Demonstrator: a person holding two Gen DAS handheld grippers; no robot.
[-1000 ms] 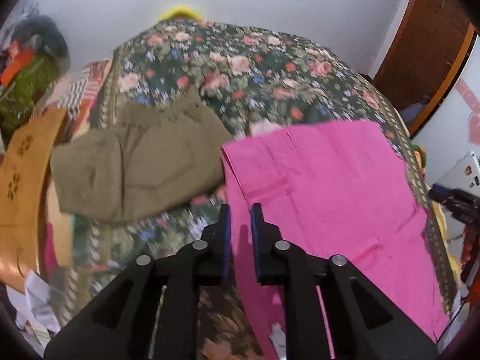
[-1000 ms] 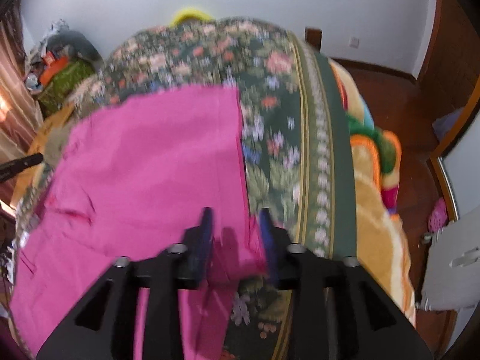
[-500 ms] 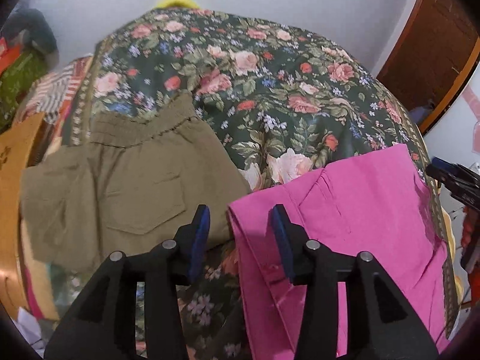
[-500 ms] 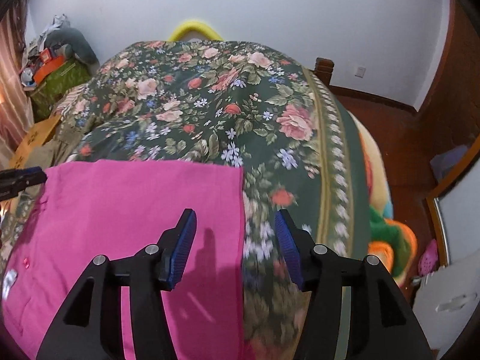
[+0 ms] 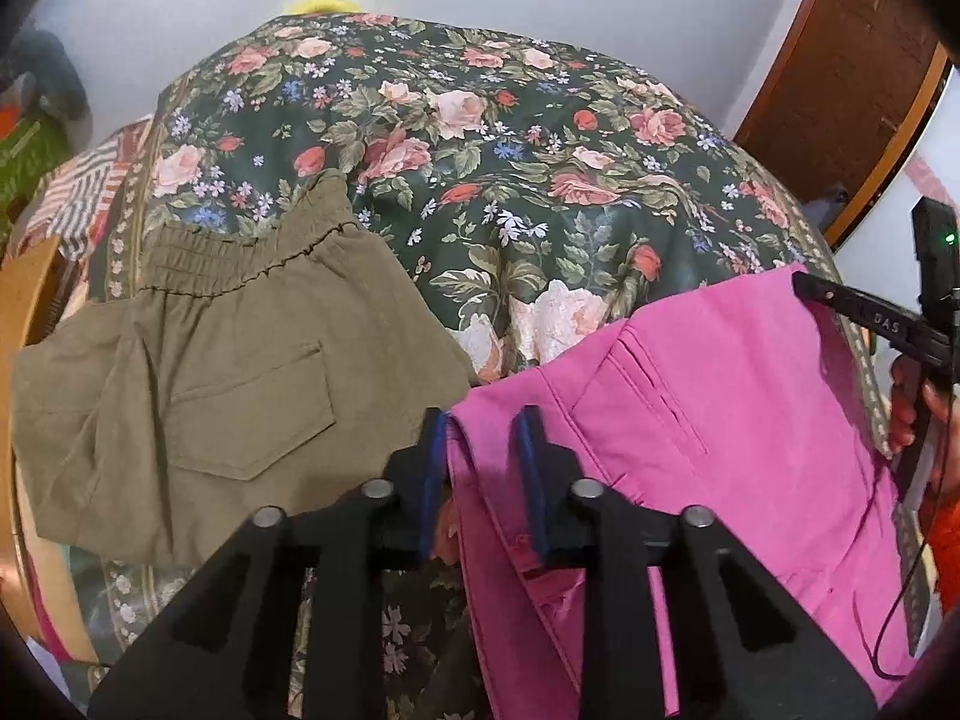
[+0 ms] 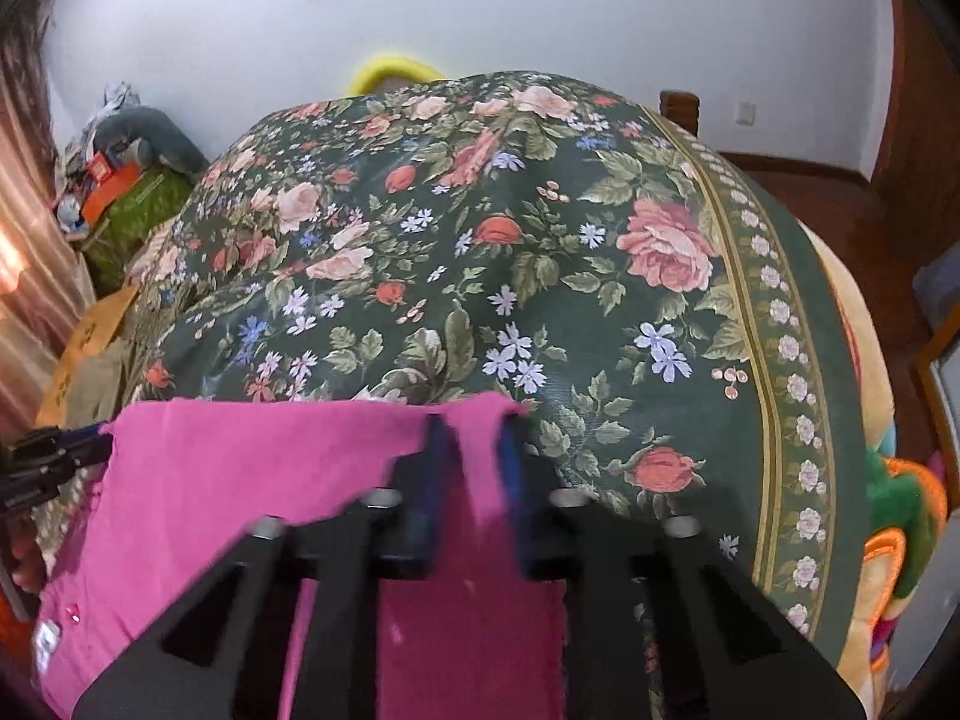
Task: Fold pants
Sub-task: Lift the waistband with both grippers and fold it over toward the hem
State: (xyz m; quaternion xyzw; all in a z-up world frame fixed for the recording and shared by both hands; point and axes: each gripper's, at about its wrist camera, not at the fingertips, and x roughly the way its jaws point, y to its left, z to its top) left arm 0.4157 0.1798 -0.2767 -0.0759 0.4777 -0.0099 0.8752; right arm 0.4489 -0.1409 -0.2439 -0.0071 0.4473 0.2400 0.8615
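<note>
The pink pants (image 5: 720, 420) lie flat on the floral bedspread (image 5: 480, 138), folded into a broad panel. My left gripper (image 5: 483, 426) is open, its jaws astride the pants' near left corner. My right gripper (image 6: 474, 438) is open too, its jaws astride the far right corner of the pink pants (image 6: 240, 492). The right gripper's fingertip also shows at the pants' right corner in the left wrist view (image 5: 807, 285). The left gripper's tip shows at the left edge of the right wrist view (image 6: 60, 450).
Folded olive-green pants (image 5: 210, 372) lie left of the pink ones. A cardboard box (image 5: 24, 312) stands at the bed's left side. A pile of bags and clothes (image 6: 120, 180) sits by the wall. A wooden door (image 5: 840, 72) is at the right.
Both grippers let go of the pink pants and opened, then came forward to the folded edge. Their open jaws now sit over the two corners; the pants lie farther down the bed.
</note>
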